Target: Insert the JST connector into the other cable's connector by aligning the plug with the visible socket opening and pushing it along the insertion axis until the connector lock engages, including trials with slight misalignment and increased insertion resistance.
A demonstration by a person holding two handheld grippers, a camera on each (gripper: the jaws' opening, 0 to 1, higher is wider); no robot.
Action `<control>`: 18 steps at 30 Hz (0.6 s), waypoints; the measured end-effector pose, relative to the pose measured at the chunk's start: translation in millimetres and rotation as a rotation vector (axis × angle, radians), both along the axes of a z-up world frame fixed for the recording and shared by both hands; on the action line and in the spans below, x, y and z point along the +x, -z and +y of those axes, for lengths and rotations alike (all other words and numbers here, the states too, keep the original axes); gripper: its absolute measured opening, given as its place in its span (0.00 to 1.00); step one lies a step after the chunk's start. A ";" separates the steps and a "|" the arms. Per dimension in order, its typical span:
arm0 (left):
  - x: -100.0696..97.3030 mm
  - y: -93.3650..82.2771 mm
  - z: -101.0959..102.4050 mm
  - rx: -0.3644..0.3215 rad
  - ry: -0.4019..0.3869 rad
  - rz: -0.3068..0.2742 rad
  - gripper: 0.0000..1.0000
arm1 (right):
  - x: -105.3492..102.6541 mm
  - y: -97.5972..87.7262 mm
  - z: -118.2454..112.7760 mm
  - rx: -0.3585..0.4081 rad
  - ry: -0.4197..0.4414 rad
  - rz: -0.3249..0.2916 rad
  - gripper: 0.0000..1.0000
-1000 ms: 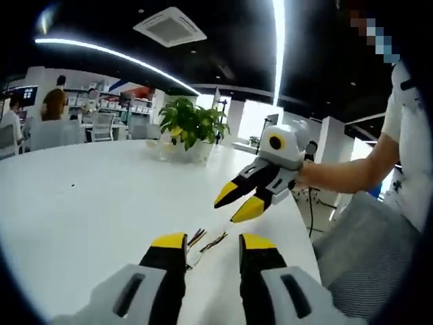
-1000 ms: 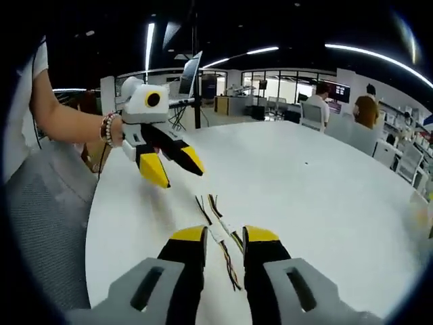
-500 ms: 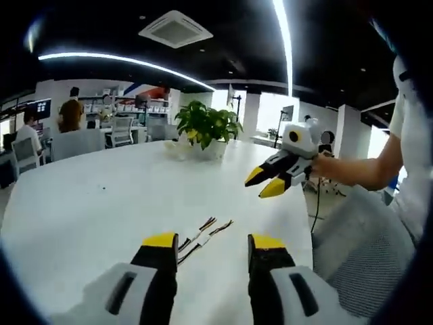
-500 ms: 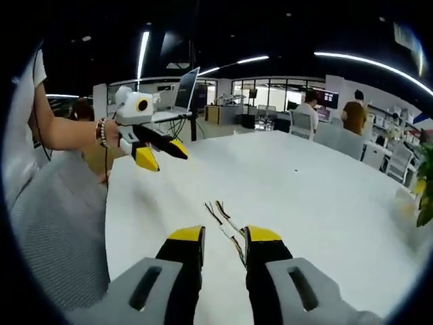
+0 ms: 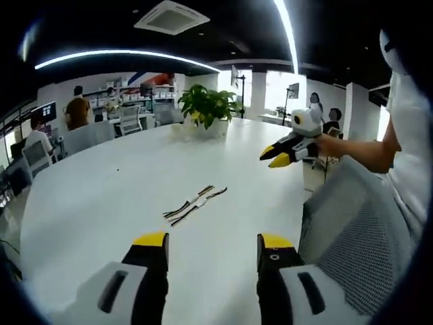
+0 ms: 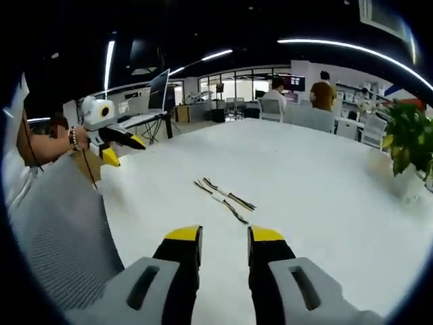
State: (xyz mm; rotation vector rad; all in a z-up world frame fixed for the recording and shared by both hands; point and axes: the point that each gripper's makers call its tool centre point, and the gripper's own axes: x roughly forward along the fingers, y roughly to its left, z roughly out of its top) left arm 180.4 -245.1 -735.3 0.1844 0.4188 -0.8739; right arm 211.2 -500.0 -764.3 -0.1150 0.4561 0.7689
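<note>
In the left gripper view, the left gripper (image 5: 212,242) rises from 6 o'clock with its yellow-tipped jaws spread wide and nothing between them. Ahead of it, toward 12 o'clock, the two cables (image 5: 195,204) lie on the white table (image 5: 101,203), side by side and touching where their white connectors sit; whether the connectors are joined is too small to tell. The cables lie well apart from the jaw tips. At 2 o'clock the right gripper (image 5: 279,158) hangs over the table's edge, held by a person's hand (image 5: 329,143), its jaws narrowly parted and empty. A potted plant (image 5: 208,108) stands on the far side of the table at 12 o'clock.

In the right gripper view, the right gripper (image 6: 224,235) comes up from 6 o'clock, jaws parted with a gap and gripping nothing. The cables (image 6: 224,196) rest on the table (image 6: 325,183) just beyond it at 12 o'clock, clear of the tips. The left gripper (image 6: 123,150) shows at 10 o'clock above the table's edge, held in a hand with a bracelet on the wrist. The plant (image 6: 408,142) is at 3 o'clock.
</note>
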 end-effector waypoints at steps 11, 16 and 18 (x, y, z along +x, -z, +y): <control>-42.0 29.1 54.4 0.107 -0.158 0.123 0.68 | -48.5 15.1 -22.2 -0.057 0.074 0.122 0.26; -59.6 44.3 67.1 0.138 -0.218 0.191 0.77 | -56.5 22.3 -27.2 -0.070 0.134 0.167 0.34; -64.6 50.4 70.5 0.140 -0.237 0.205 0.83 | -58.4 20.8 -22.3 -0.017 0.164 0.187 0.40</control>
